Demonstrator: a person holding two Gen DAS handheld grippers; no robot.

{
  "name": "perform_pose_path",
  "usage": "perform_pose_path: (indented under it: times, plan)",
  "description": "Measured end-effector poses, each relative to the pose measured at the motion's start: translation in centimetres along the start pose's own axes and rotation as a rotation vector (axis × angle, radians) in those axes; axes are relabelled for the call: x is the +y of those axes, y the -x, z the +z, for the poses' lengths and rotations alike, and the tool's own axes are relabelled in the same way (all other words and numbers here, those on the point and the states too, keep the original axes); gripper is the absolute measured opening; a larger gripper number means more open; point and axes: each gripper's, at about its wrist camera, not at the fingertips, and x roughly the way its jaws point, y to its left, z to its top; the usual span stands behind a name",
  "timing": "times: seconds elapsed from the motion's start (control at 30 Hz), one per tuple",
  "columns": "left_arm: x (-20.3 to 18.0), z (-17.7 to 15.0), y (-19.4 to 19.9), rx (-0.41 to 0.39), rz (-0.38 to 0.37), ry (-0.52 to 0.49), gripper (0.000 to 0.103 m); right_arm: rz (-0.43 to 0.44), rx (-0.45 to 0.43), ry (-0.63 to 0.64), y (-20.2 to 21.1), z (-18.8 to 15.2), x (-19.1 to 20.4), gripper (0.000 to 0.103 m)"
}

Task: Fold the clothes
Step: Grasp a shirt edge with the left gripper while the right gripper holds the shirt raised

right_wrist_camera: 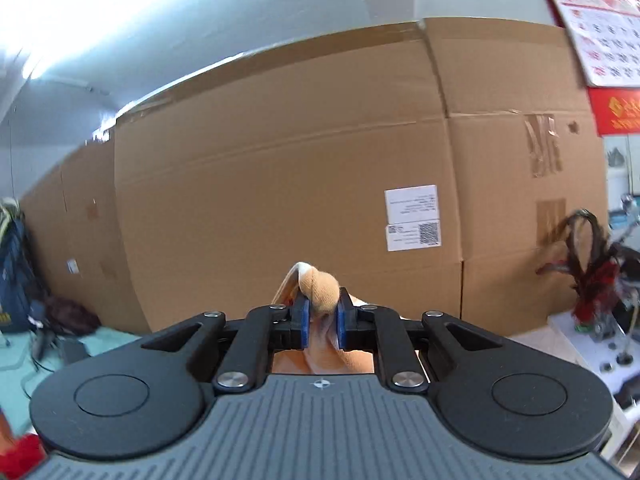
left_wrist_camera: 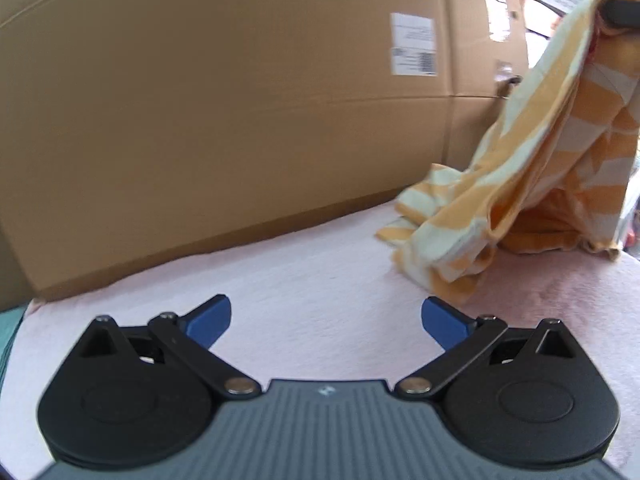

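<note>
An orange and cream striped garment hangs at the right of the left wrist view, lifted at its top and trailing down onto the pink fleece surface. My left gripper hovers over that surface with its blue pads wide apart and nothing between them, left of the garment. In the right wrist view my right gripper points nearly level, and its blue pads pinch a bunched fold of the same orange fabric. The rest of the cloth drops out of sight below the jaws.
A tall cardboard box with a white shipping label walls off the back. A red calendar hangs at top right. A white shelf with a feather duster stands to the right, and bags lie on the floor at left.
</note>
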Motion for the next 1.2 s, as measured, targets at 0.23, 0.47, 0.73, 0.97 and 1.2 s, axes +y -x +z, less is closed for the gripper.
perform_pose_path:
  times: [0.23, 0.47, 0.73, 0.97, 1.2]
  plan:
    - [-10.1, -0.8, -2.4, 0.015, -0.021, -0.161, 0.059, 0.066, -0.034, -0.169, 3.0, -2.5, -2.0, 0.014]
    - [-8.5, 0.6, -1.3, -0.005, -0.09, -0.036, 0.0, 0.075, -0.159, -0.214, 5.6, -2.4, -3.4, 0.016]
    - [-4.0, 3.5, 5.4, -0.249, -0.105, -0.067, 0.004, 0.12, -0.194, -0.272, 4.0, -1.8, -3.5, 0.016]
    - [-8.3, -1.6, 5.6, -0.141, -0.224, -0.267, 0.095, 0.15, -0.194, -0.253, 2.8, -1.7, -2.4, 0.016]
    - [-12.7, -0.3, 0.2, -0.113, -0.138, -0.28, 0.014, 0.137, -0.202, -0.239, 3.4, -1.1, -1.7, 0.016]
